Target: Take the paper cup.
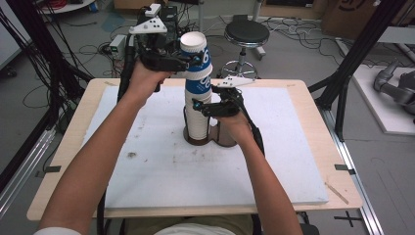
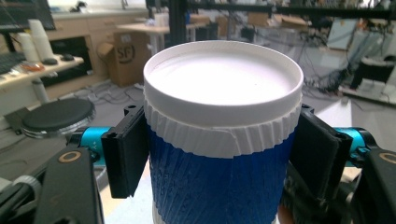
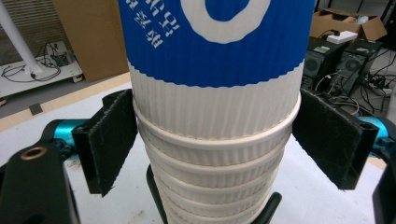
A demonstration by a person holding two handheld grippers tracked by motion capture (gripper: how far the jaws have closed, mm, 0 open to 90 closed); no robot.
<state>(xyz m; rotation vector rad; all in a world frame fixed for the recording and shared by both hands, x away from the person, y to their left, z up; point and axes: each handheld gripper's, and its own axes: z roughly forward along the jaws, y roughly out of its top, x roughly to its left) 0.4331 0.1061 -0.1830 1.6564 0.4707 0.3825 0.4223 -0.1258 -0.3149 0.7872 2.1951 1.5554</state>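
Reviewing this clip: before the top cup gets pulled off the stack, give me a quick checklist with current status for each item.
1. Left claw clamps the top cup below its upturned base: ok, both pads touch.
2. Right claw holds the stack: ok, pads meet the cup rims.
3. Claws on different cups: ok, left is higher.
4. Stack upright in its holder: ok, slight lean at most.
5. Space above the top cup: ok.
6. Top cup loose from the next: cannot tell.
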